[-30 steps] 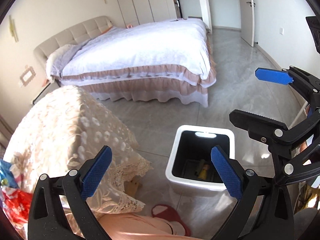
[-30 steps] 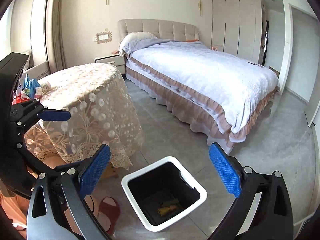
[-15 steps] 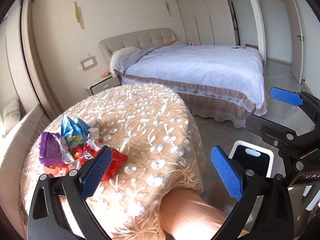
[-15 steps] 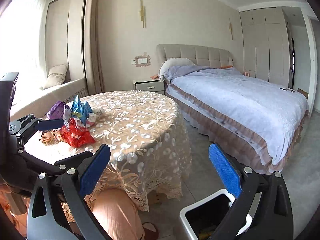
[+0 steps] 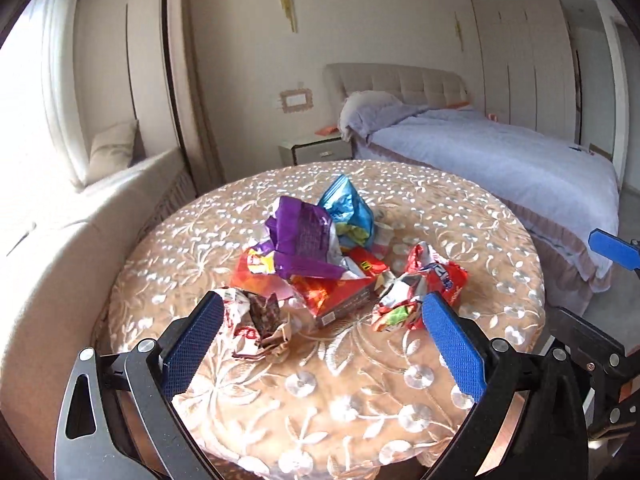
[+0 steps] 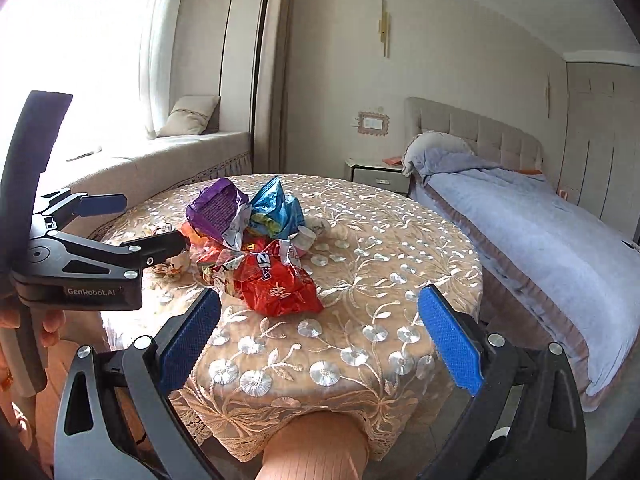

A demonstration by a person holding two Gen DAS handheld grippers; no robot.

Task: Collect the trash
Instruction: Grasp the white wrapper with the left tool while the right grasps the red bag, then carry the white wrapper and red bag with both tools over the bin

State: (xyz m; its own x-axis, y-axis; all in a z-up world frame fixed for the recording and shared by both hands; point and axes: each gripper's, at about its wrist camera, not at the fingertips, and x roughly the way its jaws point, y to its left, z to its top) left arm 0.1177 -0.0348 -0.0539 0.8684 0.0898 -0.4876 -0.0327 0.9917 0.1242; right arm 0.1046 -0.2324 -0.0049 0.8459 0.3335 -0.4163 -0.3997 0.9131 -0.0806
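Since we're hunting trash: wrappers (image 5: 316, 264) piled mid-table (image 5: 360, 400)
Nearest: crumpled wrapper (image 5: 256, 322), just ahead of left claw (image 5: 318, 350)
Claws: left and right (image 6: 316, 344) both wide, empty

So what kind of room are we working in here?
A home bedroom, most likely: a made bed with a padded headboard, a nightstand beside it, and wardrobe doors on the far wall.

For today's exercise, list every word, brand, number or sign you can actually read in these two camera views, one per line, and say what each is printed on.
"GenRobot.AI": on the black body of the left gripper, seen in the right wrist view.
"2": large white digit on the red wrapper.
Purple bag: fine print, too small to read.
Red box and other wrappers: print too blurred to read.
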